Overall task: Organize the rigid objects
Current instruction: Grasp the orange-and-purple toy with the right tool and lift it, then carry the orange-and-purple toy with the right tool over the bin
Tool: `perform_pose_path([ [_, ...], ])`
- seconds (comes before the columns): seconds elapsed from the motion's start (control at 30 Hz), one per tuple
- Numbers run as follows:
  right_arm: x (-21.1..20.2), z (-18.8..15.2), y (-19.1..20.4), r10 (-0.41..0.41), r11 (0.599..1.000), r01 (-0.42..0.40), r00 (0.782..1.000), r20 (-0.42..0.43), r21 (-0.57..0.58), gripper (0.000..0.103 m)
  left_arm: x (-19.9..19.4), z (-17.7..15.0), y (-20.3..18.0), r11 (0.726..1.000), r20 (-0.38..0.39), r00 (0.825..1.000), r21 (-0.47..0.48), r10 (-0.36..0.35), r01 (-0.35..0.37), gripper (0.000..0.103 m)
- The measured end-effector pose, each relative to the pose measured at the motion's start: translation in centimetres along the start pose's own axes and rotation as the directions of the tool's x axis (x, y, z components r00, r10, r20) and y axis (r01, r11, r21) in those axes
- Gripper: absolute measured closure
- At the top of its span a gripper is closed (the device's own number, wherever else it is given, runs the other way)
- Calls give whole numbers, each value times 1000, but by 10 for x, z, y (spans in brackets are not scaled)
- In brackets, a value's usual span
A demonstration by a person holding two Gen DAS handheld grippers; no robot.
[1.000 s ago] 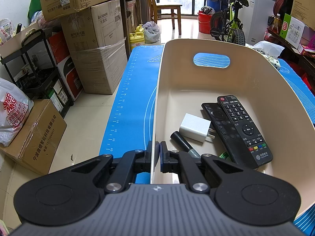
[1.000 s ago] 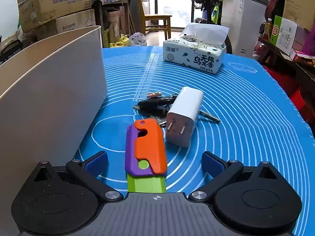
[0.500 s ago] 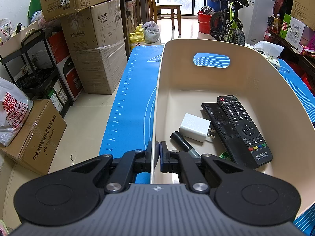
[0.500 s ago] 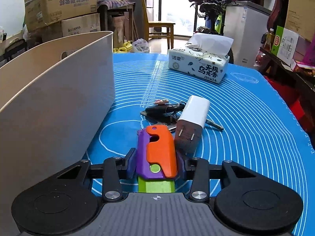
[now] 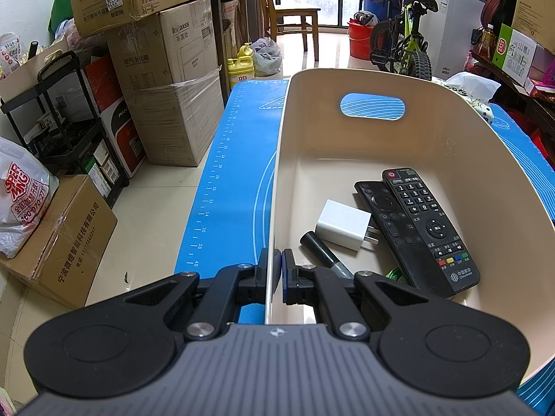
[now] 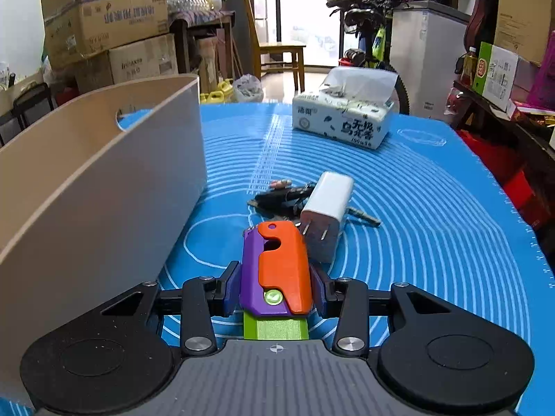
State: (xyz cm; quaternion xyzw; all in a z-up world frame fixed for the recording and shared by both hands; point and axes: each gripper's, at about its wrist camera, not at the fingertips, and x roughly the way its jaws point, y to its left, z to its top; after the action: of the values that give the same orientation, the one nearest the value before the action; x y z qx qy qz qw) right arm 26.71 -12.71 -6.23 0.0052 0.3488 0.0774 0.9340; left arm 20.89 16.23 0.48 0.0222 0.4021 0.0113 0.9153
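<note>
My left gripper (image 5: pixel 275 277) is shut on the near left wall of the beige bin (image 5: pixel 277 180). Inside the bin lie two black remotes (image 5: pixel 428 222), a white charger (image 5: pixel 343 224) and a black marker (image 5: pixel 321 251). In the right wrist view my right gripper (image 6: pixel 275 289) is shut on an orange, purple and green toy knife (image 6: pixel 277 270), held slightly above the blue mat (image 6: pixel 433 215). Just beyond it a second white charger (image 6: pixel 327 208) lies on a bunch of black keys (image 6: pixel 282 196). The bin's outer wall (image 6: pixel 104 190) stands to the left.
A tissue pack (image 6: pixel 343 118) sits at the far side of the mat. Stacked cardboard boxes (image 5: pixel 163 79) and a black shelf cart (image 5: pixel 52 111) stand on the floor to the left of the table. A small bicycle (image 5: pixel 402 45) and a chair (image 5: pixel 295 17) are behind.
My right gripper went from wide open to shut on the toy knife and has lifted it a little off the mat. The left gripper and bin have not moved.
</note>
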Motion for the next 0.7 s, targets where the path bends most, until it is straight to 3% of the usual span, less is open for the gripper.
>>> perform_pose_path([
  [0.4,-41,22,5,34,999,-35,993,115,6,55,0,0,0,1000,0,1000,0,0,0,96],
  [0.7,-82,55,24,35,998,-18,965,261,-65,55,-1,1,1,1000,-1,1000,3,2,-2,96],
])
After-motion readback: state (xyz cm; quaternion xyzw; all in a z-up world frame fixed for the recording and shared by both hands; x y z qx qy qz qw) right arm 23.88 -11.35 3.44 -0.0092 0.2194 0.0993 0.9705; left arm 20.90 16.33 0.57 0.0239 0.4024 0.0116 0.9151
